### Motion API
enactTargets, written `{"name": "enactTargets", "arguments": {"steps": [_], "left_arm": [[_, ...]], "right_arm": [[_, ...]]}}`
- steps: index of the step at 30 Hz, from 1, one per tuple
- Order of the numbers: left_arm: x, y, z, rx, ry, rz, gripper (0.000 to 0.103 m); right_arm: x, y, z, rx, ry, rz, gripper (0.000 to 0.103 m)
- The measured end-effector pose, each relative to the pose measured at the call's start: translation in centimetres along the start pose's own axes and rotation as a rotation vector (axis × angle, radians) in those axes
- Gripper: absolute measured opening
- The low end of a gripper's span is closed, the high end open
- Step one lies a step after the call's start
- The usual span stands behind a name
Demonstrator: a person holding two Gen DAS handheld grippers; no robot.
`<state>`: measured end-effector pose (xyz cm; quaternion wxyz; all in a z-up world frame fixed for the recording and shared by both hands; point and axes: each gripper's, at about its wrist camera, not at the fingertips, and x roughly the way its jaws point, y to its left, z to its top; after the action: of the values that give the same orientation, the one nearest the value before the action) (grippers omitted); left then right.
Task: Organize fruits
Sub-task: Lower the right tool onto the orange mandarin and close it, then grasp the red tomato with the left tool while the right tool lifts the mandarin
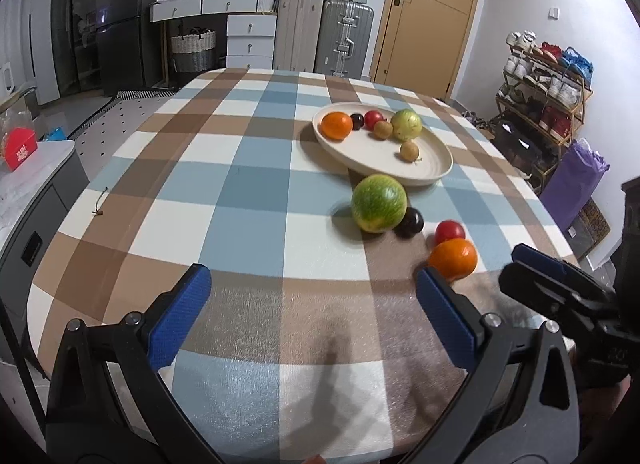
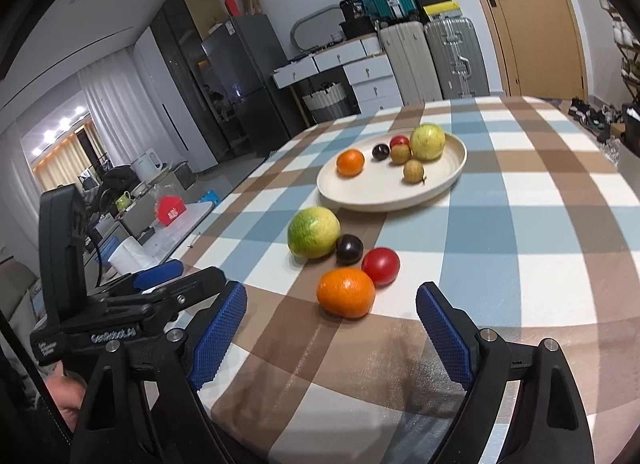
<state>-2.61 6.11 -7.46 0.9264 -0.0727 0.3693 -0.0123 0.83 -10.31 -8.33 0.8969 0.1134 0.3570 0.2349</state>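
A cream plate [image 1: 380,156] [image 2: 380,192] on the checked tablecloth holds an orange, a dark plum, a red fruit, a green-yellow fruit and two small brown ones. Nearer to me, loose on the cloth, lie a green striped fruit [image 1: 379,203] [image 2: 314,232], a dark plum [image 1: 410,223] [image 2: 349,249], a red tomato [image 1: 450,231] [image 2: 381,265] and an orange [image 1: 454,258] [image 2: 346,292]. My left gripper [image 1: 313,276] is wide open over bare cloth, the orange just beyond its right fingertip. My right gripper [image 2: 332,294] is open, with the orange just ahead of its tips and nothing between its fingers.
The table's left edge [image 1: 80,200] drops toward a grey cabinet with a red box [image 1: 20,148]. A shoe rack [image 1: 544,96] and a purple bag [image 1: 572,180] stand to the right. Suitcases [image 1: 320,36], drawers and a door are behind the table.
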Motion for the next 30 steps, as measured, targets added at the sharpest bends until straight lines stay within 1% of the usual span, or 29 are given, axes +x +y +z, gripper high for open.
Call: {"name": "enactTargets", "arguments": {"steps": [5, 10, 17, 19, 21, 22, 23, 24, 26, 30], "left_arm": [[0.9, 0.2, -0.6, 0.004, 0.021, -0.009, 0.102], [1.6, 0.1, -0.8, 0.005, 0.029, -0.022, 0.102], [2.4, 0.1, -0.6, 0.006, 0.043, -0.036, 0.102], [2.5, 0.1, -0.6, 0.006, 0.043, -0.036, 0.102], [2.5, 0.1, -0.6, 0.006, 0.044, -0.036, 0.102], [2.6, 0.1, -0.6, 0.007, 0.047, -0.036, 0.102], [2.7, 0.0, -0.5, 0.008, 0.050, -0.037, 0.102], [2.8, 0.0, -0.5, 0.009, 0.054, -0.037, 0.102], [3.0, 0.0, -0.5, 0.008, 0.058, -0.040, 0.102], [3.2, -0.1, -0.5, 0.009, 0.061, -0.038, 0.102]], "right_arm": [[1.6, -0.2, -0.3, 0.019, 0.037, 0.006, 0.088], [2.5, -0.3, 0.1, 0.017, 0.054, 0.002, 0.085], [3.7, -0.6, 0.5, 0.028, 0.078, -0.004, 0.074], [3.9, -0.6, 0.5, 0.028, 0.083, -0.001, 0.072], [4.1, -0.4, 0.5, 0.022, 0.087, -0.002, 0.066], [4.2, -0.4, 0.5, 0.019, 0.091, -0.002, 0.064], [4.3, -0.4, 0.5, 0.019, 0.093, -0.001, 0.060], [4.4, -0.4, 0.5, 0.016, 0.090, -0.002, 0.053], [4.5, -0.4, 0.5, 0.006, 0.089, -0.014, 0.044], [4.6, -0.2, 0.3, -0.007, 0.093, -0.012, 0.041]]}}
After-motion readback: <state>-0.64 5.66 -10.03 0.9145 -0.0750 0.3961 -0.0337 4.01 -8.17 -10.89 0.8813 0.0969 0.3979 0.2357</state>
